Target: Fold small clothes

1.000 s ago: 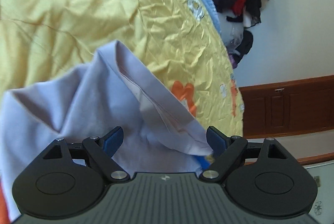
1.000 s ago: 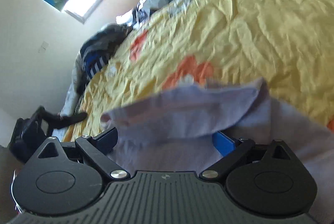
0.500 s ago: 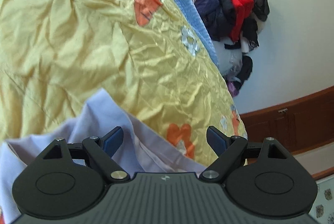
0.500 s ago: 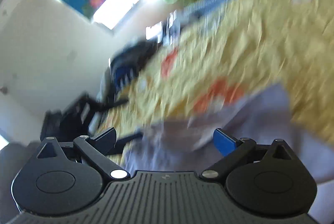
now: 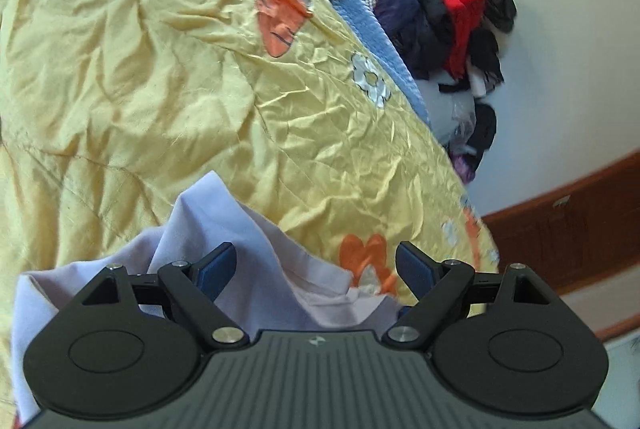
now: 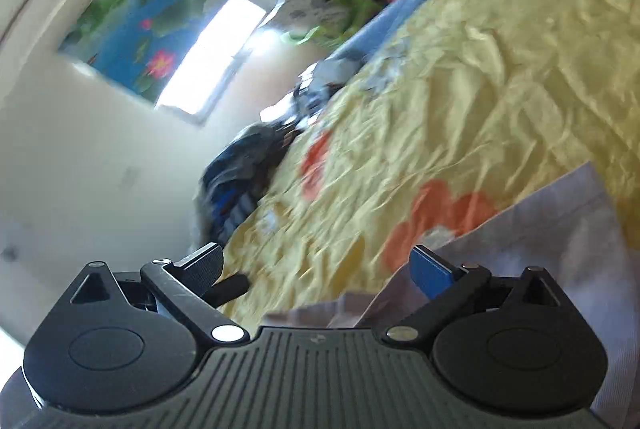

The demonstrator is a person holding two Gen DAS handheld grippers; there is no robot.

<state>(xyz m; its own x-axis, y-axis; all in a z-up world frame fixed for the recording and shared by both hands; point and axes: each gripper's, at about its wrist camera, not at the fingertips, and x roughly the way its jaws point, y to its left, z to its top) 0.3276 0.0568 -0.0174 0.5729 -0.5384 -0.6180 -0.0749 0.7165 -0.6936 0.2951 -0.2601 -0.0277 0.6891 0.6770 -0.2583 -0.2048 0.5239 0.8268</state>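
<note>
A pale lilac garment lies bunched on the yellow flowered bedspread, low in the left wrist view. My left gripper stands open just above it, its blue pads wide apart, with loose cloth under and behind them but nothing pinched. In the right wrist view the same lilac garment fills the lower right corner, one straight edge running up to the right. My right gripper is open too, with its right pad over the garment's edge and its left pad past the bed's side.
A heap of red, black and dark blue clothes rests against the white wall beyond the bed. A blue knitted blanket edges the bedspread. Dark clothes lie at the bed's side under a bright window. Wooden panelling lines the wall.
The lilac garment has dropped low in both views and no longer drapes across the left gripper's pads. Both cameras have tilted up and rolled, showing more bedspread and wall.
</note>
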